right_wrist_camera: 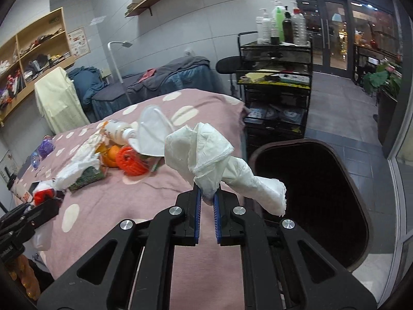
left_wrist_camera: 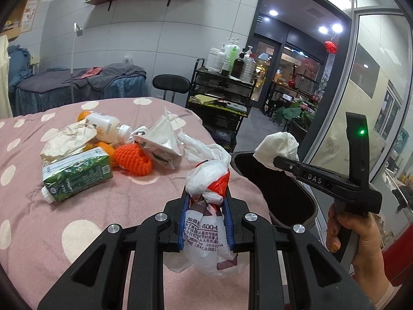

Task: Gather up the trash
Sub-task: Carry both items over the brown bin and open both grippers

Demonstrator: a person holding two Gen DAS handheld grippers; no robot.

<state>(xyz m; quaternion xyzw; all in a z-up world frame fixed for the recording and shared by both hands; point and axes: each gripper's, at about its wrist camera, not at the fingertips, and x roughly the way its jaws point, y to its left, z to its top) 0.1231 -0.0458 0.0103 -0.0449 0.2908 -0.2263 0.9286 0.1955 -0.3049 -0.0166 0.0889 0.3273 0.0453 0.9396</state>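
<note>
Two grippers each clamp one item: the left gripper pinches one plastic bag, the right gripper one crumpled tissue, the bin at three o'clock.

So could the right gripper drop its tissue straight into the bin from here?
Probably yes: the right gripper, shut on the crumpled tissue, is beside the open bin, with nothing visible between them.
</note>
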